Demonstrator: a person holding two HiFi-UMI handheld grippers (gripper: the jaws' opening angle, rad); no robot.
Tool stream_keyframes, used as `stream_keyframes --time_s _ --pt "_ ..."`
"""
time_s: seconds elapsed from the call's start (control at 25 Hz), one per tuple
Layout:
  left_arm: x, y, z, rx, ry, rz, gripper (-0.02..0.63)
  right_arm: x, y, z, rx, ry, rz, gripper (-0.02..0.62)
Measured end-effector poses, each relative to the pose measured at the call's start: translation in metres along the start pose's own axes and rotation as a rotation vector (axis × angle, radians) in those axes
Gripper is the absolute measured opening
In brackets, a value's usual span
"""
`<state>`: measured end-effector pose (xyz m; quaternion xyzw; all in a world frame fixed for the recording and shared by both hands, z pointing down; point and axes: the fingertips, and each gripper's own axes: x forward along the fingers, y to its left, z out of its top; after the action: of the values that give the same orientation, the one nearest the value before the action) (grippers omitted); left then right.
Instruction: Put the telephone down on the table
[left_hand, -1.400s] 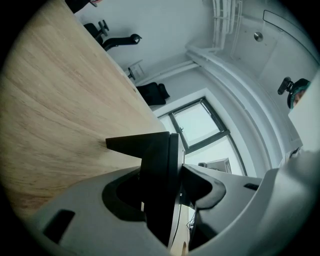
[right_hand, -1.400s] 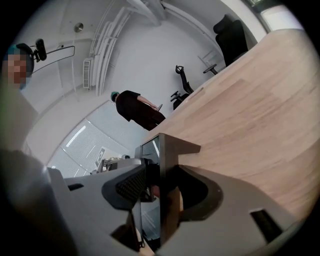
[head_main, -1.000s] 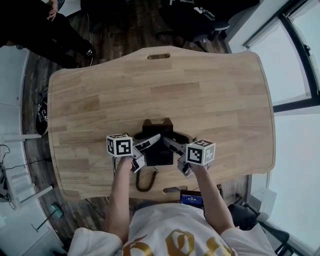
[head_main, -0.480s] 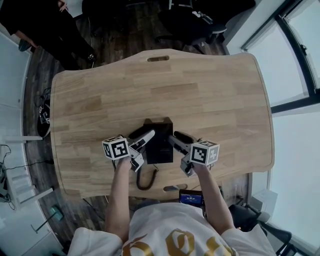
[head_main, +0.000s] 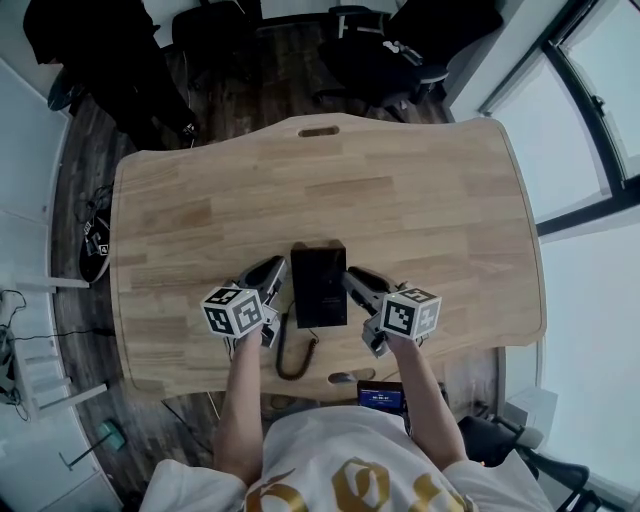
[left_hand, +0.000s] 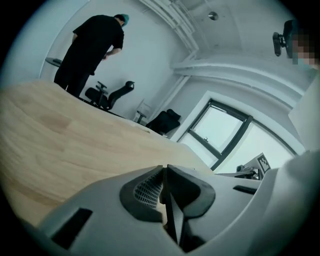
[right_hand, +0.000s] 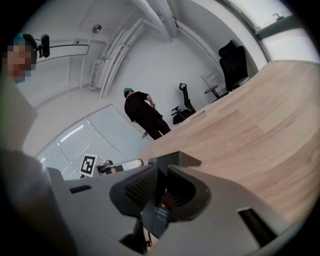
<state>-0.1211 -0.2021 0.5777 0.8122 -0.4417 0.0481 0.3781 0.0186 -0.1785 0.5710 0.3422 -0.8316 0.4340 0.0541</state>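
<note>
The black telephone (head_main: 319, 285) lies flat on the wooden table (head_main: 430, 200), and its coiled cord (head_main: 292, 358) trails to the near edge. My left gripper (head_main: 273, 270) is just left of the telephone and apart from it. Its jaws are closing and the tips meet with nothing between them (left_hand: 164, 172). My right gripper (head_main: 352, 277) is at the telephone's right edge with its jaws closing. In the right gripper view a corner of the telephone (right_hand: 172, 160) shows through the narrow gap between the tips (right_hand: 161, 174). I see no pad pressing on it.
A person in black (left_hand: 92, 50) stands beyond the table's far end, also in the right gripper view (right_hand: 145, 117). Office chairs (head_main: 400, 50) stand past the far edge. A small device with a lit screen (head_main: 382, 397) sits below the near edge. A slot handle (head_main: 318, 131) is cut into the far edge.
The left gripper has drawn away to the left of the telephone and shut. The right gripper's jaws have narrowed beside the telephone. The telephone now lies free of the left gripper.
</note>
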Motion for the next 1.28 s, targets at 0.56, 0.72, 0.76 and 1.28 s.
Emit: stream_keyframes --time_s 0.56,0.72,0.76,1.28 --pt "-0.043 -0.055 0.007 0.102 -0.054 -0.015 0.009 -0.043 0.051 0.001 -0.130 -0.093 -0.033 0.017" --pt "-0.055 -0.076 0.010 0.112 -0.091 -0.037 0.009 -0.055 0.064 0.002 -0.164 -0.121 -0.055 0.016" --pt "-0.057 -0.080 0.010 0.122 -0.093 -0.038 0.009 -0.058 0.066 0.001 -0.165 -0.124 -0.063 0.015" --pt "-0.109 -0.110 0.022 0.218 -0.187 -0.021 0.009 -0.098 0.100 -0.001 -0.129 -0.245 -0.119 0.014"
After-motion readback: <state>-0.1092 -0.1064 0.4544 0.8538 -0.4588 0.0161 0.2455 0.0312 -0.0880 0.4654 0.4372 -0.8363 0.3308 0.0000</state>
